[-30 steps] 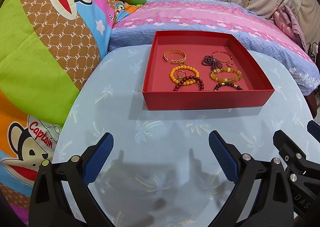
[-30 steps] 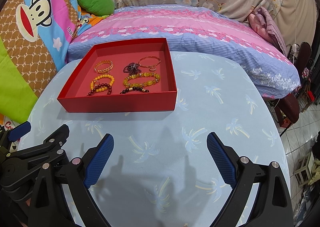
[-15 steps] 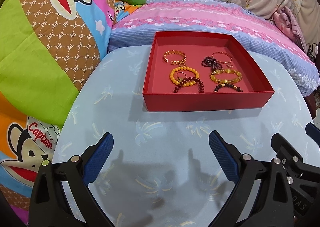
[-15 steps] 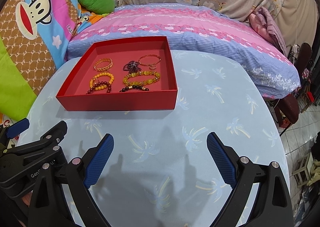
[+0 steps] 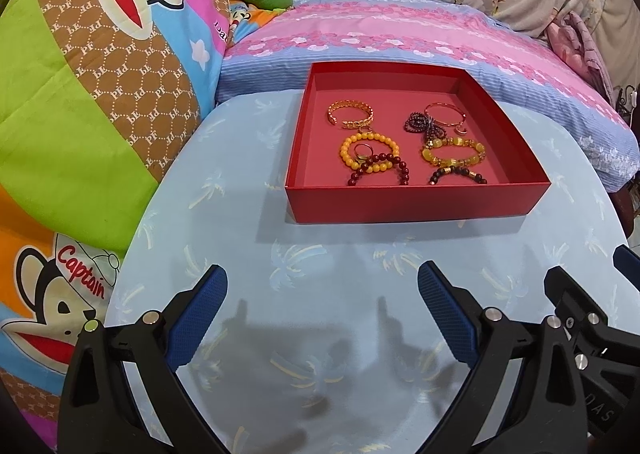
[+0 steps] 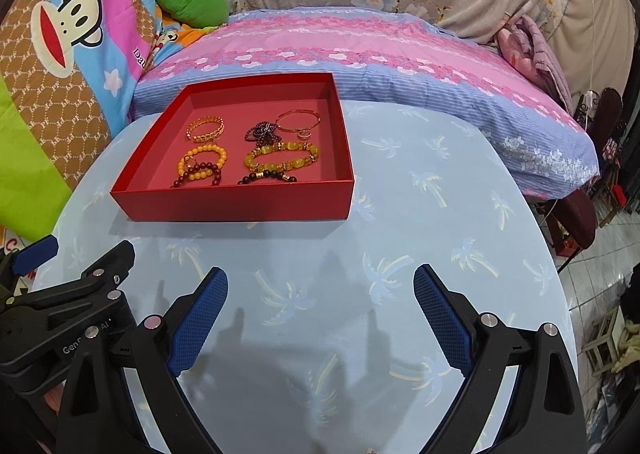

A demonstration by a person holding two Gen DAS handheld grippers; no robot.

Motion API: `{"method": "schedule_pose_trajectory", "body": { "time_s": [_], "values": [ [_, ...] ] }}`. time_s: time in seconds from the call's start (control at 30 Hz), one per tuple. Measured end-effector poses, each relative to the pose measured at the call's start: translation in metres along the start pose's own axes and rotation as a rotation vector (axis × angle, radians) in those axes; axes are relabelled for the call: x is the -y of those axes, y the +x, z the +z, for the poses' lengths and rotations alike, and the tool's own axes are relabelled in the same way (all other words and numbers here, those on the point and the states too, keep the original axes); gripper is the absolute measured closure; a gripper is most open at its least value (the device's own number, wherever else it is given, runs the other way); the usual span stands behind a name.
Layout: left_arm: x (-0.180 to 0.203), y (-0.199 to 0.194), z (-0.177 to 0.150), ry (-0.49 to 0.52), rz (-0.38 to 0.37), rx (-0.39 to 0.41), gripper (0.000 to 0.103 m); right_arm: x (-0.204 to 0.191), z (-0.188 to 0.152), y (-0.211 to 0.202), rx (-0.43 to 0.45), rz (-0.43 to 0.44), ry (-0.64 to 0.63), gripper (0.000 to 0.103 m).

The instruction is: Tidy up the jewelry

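Both grippers have drawn back slightly; left gripper and right gripper hover released, empty. Red tray ahead keeps the bracelets corralled, apparently sorted.

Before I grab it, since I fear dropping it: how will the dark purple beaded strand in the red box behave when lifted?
The dark purple beaded strand lies bunched in loops, so it is probably floppy and will dangle. Its small round beads may slip between smooth tongs. It touches the thin gold bangle, which could drag along.
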State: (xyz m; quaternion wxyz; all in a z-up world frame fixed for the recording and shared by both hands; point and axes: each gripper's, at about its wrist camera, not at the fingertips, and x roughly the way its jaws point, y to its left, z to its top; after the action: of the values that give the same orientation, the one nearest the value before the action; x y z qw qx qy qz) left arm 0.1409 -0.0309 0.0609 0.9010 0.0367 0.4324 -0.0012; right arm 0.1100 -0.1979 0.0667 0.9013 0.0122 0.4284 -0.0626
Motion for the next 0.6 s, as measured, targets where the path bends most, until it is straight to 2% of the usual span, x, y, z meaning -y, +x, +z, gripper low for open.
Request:
{"method": "schedule_pose_trajectory", "body": {
  "time_s": [0.6],
  "values": [
    [0.003, 0.0008, 0.0046, 0.024, 0.035, 0.029, 0.011, -0.0026, 0.0025, 0.0033, -0.005, -0.005, -0.01, 0.013]
  ]
}}
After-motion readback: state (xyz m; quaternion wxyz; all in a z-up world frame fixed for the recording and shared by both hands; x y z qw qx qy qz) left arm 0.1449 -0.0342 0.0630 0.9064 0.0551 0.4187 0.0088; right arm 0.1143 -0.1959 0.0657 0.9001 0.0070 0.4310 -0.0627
